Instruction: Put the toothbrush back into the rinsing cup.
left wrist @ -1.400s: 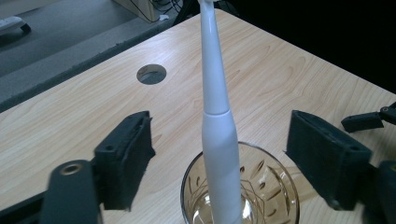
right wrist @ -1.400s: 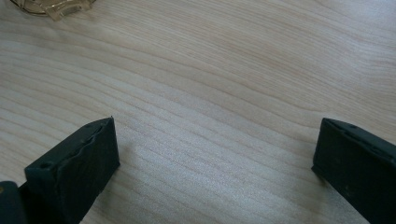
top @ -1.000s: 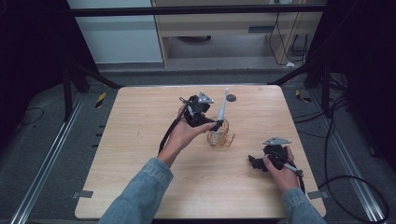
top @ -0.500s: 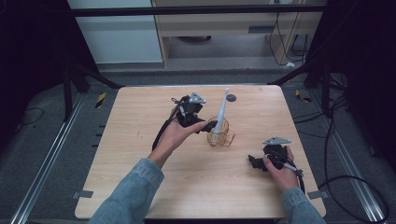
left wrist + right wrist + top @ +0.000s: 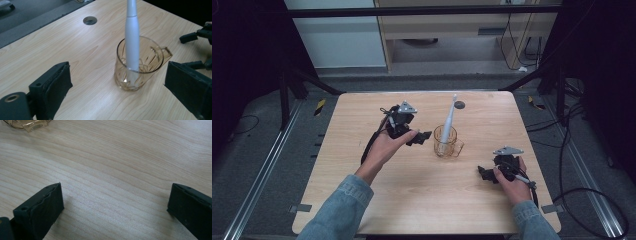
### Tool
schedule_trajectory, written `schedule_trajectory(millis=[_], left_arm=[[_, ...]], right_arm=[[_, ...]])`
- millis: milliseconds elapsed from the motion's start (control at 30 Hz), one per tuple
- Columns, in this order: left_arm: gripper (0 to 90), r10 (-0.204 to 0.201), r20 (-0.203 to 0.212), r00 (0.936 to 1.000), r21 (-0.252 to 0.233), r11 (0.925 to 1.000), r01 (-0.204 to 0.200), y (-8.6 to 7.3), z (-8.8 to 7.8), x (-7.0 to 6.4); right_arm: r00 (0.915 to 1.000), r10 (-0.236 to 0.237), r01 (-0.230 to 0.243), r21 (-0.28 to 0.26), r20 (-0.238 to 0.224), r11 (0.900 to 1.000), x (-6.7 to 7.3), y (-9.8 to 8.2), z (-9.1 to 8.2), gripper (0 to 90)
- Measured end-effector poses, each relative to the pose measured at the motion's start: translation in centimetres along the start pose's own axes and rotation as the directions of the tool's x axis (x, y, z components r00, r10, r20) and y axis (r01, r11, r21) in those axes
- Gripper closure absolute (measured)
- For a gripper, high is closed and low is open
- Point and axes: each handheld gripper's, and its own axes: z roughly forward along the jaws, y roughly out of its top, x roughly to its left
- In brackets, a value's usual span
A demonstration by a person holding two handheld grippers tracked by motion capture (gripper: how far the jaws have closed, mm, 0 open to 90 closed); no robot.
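- I see my left hand-held gripper (image 5: 421, 138) spread wide, empty, just beside the amber ribbed glass cup (image 5: 136, 66) holding a white toothbrush (image 5: 131, 37).
- My right hand-held gripper (image 5: 486, 173) rests spread on the light wooden surface (image 5: 422, 200).

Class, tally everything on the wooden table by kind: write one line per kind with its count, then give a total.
Amber glass cup: 1
White electric toothbrush, standing in the cup: 1
Handheld grippers, the left gripper and the right gripper: 2
Total: 4
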Motion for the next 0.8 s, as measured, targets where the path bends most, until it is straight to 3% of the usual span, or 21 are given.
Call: schedule_trajectory(millis=[333,433,633,800], left_arm=[[5.2,-0.007,-0.028,0.9996,0.018,0.9998,0.007,-1.8,-1.4,1.3],[6.0,0.005,-0.066,0.9978,0.011,0.9999,-0.005,-2.4,-1.9,1.6],[6.1,-0.013,-0.109,0.9940,0.001,0.9999,0.013,-4.7,-3.0,2.5],[6.2,-0.030,-0.124,0.9918,0.036,0.9988,0.034,-6.7,-3.5,3.5]], right_arm=[[1.0000,0.004,-0.004,0.000,0.003,1.000,0.0,0.0,0.0,0.3],[1.0000,0.004,-0.004,0.000,0.003,1.000,0.0,0.0,0.0,0.3],[1.0000,0.003,-0.003,0.000,0.003,1.000,0.1,0.0,0.0,0.4],[1.0000,0.003,-0.003,0.000,0.003,1.000,0.1,0.0,0.0,0.4]])
